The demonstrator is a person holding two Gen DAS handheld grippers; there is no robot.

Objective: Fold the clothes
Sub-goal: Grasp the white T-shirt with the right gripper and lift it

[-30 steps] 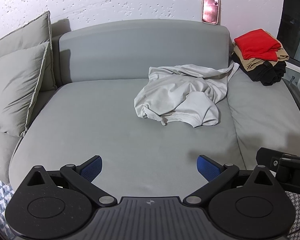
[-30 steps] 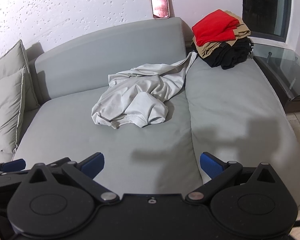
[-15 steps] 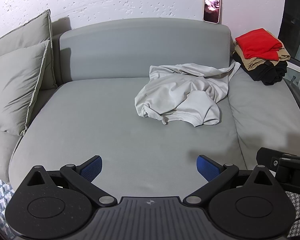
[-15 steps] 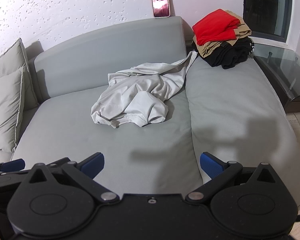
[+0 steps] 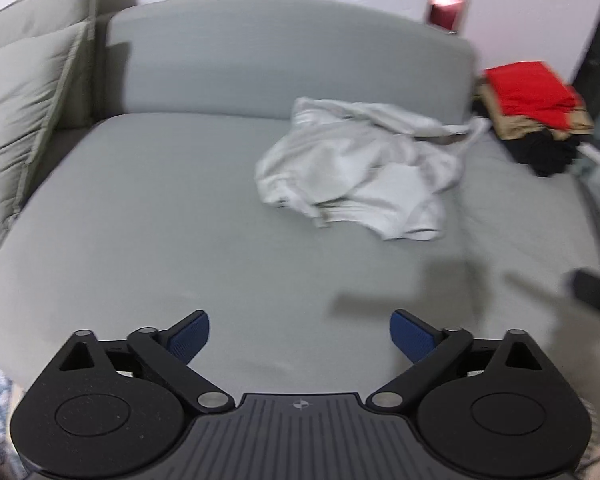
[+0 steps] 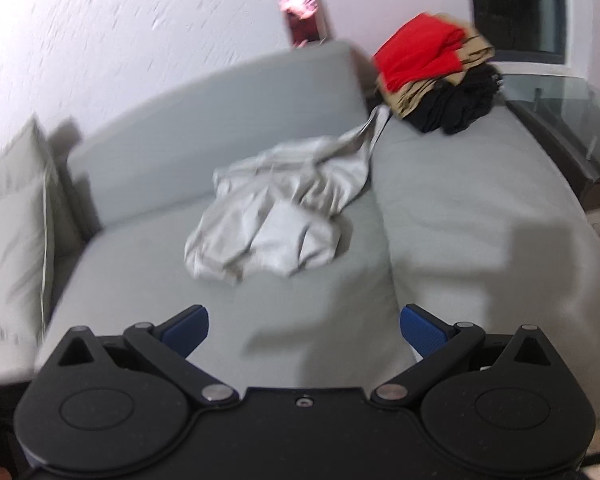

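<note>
A crumpled light grey shirt (image 5: 360,176) (image 6: 284,216) lies on the grey sofa seat (image 5: 160,216) (image 6: 480,208), near the backrest. My left gripper (image 5: 300,336) hovers over the seat's front part, well short of the shirt; its jaws are closing slightly but still stand wide, with nothing between the blue pads. My right gripper (image 6: 304,330) is open and empty too, over the seam between the two seat cushions, the shirt ahead of it. A stack of folded clothes (image 5: 536,108) (image 6: 432,76), red on top of tan and black, sits at the far right corner.
A phone (image 5: 448,0) (image 6: 304,16) leans on the wall above the backrest. Grey pillows (image 5: 24,92) (image 6: 12,216) stand at the left end. A glass side table (image 6: 560,112) is to the right of the sofa. Part of the right gripper (image 5: 596,292) shows at the left wrist view's right edge.
Both grippers have moved forward and down toward the shirt, which now looks larger and closer. Both views are motion-blurred. The left jaws have narrowed slightly.
</note>
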